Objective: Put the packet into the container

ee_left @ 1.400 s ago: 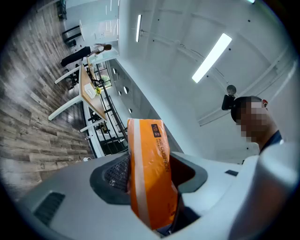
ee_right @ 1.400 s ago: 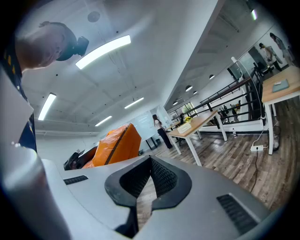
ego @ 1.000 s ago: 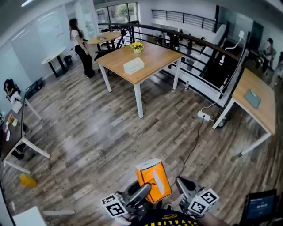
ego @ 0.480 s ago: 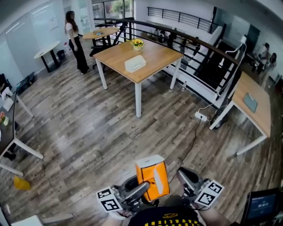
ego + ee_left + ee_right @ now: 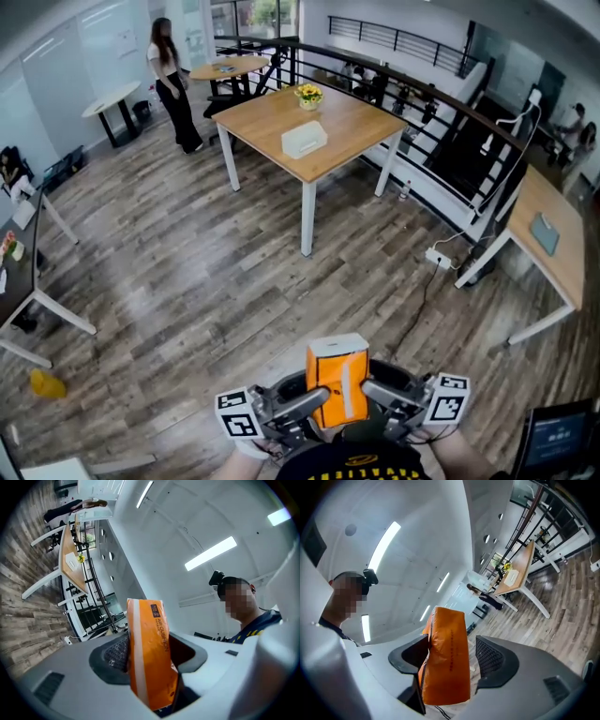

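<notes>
Above the floor point(image 5: 187, 281), the seemingly light, crushable packet point(image 5: 339, 382) is pinched mid-body by the left tongs point(image 5: 319, 401), the right tongs point(image 5: 370, 389) having just been opened wide around it.

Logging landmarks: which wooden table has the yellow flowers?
The square table in the middle: flowers at its far corner, white box nearer. The right-hand table shows just a flat grey thing.
</notes>
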